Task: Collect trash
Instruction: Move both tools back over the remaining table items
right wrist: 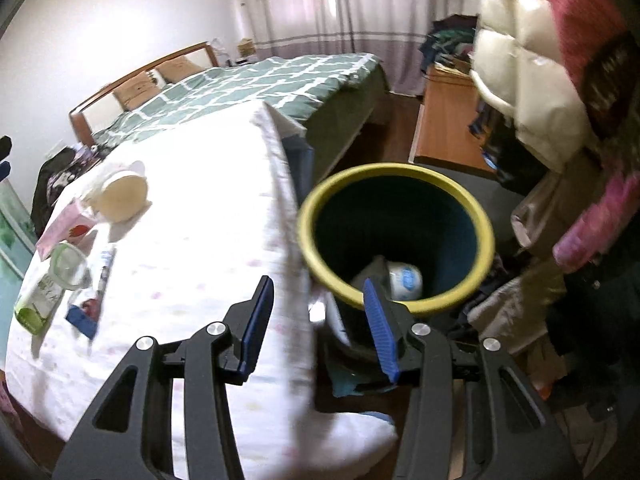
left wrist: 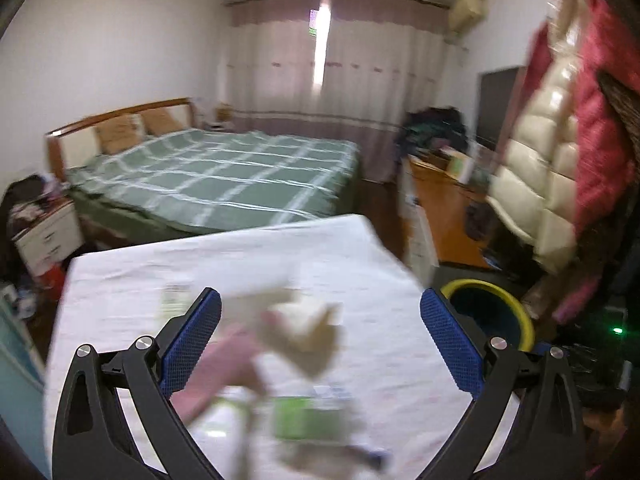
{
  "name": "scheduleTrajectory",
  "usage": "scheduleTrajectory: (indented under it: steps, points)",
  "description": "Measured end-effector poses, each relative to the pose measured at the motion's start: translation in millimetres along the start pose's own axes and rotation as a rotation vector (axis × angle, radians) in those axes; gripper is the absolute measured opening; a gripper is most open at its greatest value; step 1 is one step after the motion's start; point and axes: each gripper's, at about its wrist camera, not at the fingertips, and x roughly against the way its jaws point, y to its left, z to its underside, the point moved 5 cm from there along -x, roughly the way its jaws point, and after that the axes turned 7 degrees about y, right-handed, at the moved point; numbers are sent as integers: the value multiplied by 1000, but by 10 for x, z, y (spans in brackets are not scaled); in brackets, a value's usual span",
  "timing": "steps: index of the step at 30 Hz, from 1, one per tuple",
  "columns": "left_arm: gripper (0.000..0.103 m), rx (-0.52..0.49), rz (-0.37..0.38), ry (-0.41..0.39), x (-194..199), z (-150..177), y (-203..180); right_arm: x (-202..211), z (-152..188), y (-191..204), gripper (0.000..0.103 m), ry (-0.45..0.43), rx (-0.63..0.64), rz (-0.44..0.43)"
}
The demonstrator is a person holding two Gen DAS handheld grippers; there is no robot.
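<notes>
While both grippers hung over the table, the trash lay in two places. The table (right wrist: 192, 248) was covered with a white cloth that had a faint pink pattern, and the cloth looked soft and a little wrinkled at the edge. On its left part, in the right wrist view, lay a round cream-coloured paper cup (right wrist: 122, 196) on its side, a flat pink packet (right wrist: 64, 228), a clear plastic bottle with a green label (right wrist: 48, 288) and a small blue and red wrapper (right wrist: 90, 308). In the left wrist view these same things were strongly blurred, so their shapes could not be told well.

The trash bin (right wrist: 484, 232) stood on the floor just beside the table edge. It was round, with a thick yellow rim and a dark blue inside wall that looked smooth. A white crumpled thing with blue print (right wrist: 406, 278) lay at its bottom.

The left gripper (left wrist: 320, 312) had its jaws spread very wide and nothing was grasped between the blue textured pads (left wrist: 192, 344). The right gripper (right wrist: 318, 300) stood half open above the gap between table and bin, and its ribbed blue pads (right wrist: 380, 328) pressed on nothing.
</notes>
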Motion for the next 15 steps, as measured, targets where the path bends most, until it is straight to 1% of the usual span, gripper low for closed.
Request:
scheduleTrajectory:
  steps: [2, 4, 8, 12, 15]
  points:
    - [98, 31, -30, -8, 38, 23, 298, -25, -18, 195, 45, 1, 23, -10]
    - [98, 67, -77, -16, 45, 63, 643, -69, -30, 433, 45, 9, 52, -27]
    - [98, 133, -160, -38, -53, 177, 1240, -194, -10, 914, 45, 41, 124, -73]
    - [98, 194, -207, -36, -228, 323, 1656, -237, 18, 1310, 45, 53, 194, -112]
    - [98, 261, -202, -21, -332, 441, 1875, -229, 12, 1552, 45, 56, 242, -149]
